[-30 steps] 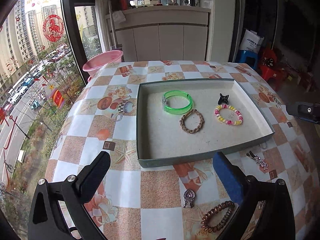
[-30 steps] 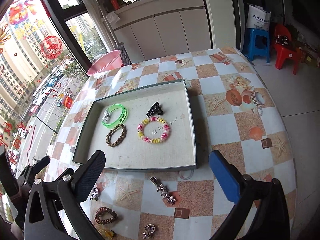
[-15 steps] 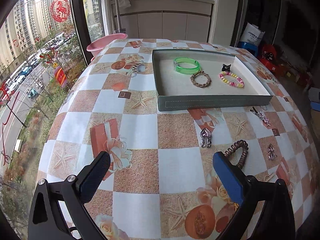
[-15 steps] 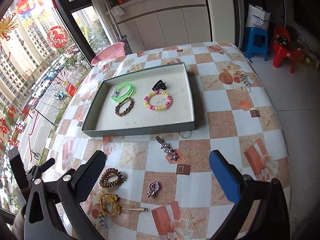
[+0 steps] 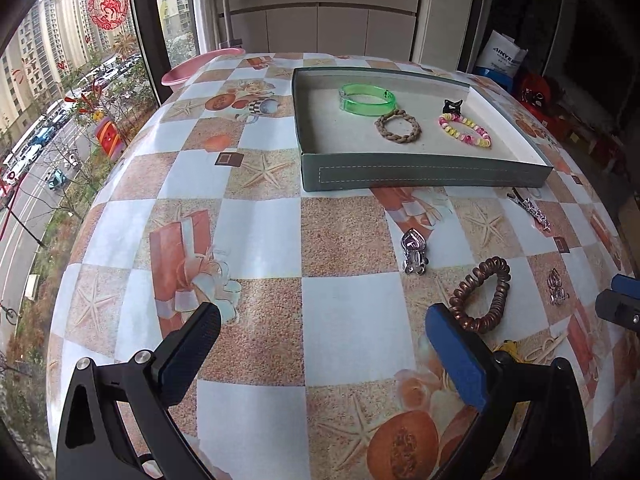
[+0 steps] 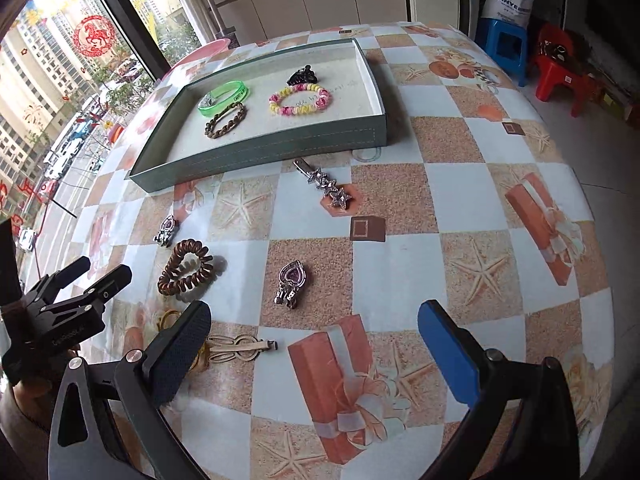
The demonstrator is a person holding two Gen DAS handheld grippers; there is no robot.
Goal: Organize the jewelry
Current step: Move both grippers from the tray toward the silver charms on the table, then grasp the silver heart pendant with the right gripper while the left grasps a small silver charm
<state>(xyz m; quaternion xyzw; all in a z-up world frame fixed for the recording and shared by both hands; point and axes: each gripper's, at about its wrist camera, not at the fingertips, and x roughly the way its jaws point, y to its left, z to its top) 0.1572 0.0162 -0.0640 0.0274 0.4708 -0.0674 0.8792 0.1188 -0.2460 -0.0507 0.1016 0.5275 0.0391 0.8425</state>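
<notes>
Left gripper [image 5: 320, 344]: jaws spread wide, holding nothing, above the tablecloth [image 5: 260, 240]. Right gripper [image 6: 316, 336]: jaws equally wide, empty. At one o'clock of the left gripper lies a brown coil hair tie [image 5: 482, 294], just beside its blue finger; a heart-shaped silver clip [image 5: 414, 251] sits just beyond. At twelve o'clock of the right gripper rests a second heart clip [image 6: 291, 283], farther on a star barrette [image 6: 326, 186]. The green tray [image 5: 424, 174] beyond holds a green bangle [image 5: 367, 99], braided bracelet [image 5: 398, 126], beaded bracelet [image 5: 465, 131] and black claw clip [image 5: 452, 106].

Open left hand-held gripper [image 5: 320, 344] above checkered table [image 5: 344, 320].
</notes>
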